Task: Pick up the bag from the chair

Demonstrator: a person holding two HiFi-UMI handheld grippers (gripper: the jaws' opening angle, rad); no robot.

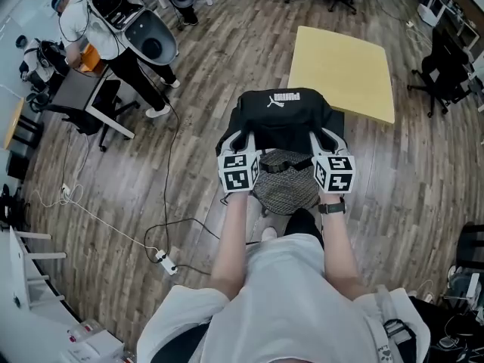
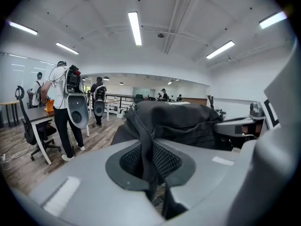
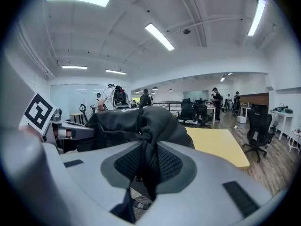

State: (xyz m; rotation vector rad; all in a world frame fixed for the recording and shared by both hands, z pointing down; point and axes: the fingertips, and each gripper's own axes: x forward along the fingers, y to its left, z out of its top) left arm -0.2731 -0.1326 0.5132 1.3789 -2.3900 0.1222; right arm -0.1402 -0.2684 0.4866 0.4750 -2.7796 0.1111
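Note:
A black bag (image 1: 283, 116) with a white logo hangs in front of me, over the grey mesh seat of the chair (image 1: 286, 191). My left gripper (image 1: 243, 140) holds the bag's left side and my right gripper (image 1: 322, 139) its right side. In the left gripper view a black strap (image 2: 143, 140) runs down between the closed jaws of the left gripper (image 2: 153, 175), with the bag's body (image 2: 178, 119) just beyond. In the right gripper view a bunched strap (image 3: 146, 145) is pinched in the right gripper (image 3: 143, 175). The bag's underside is hidden.
A yellow table (image 1: 344, 70) stands just beyond the bag. A person with backpack gear (image 1: 113, 29) stands by a desk (image 1: 83, 97) at the far left. A cable and power strip (image 1: 165, 260) lie on the wood floor. Office chairs (image 1: 442, 74) stand at the right.

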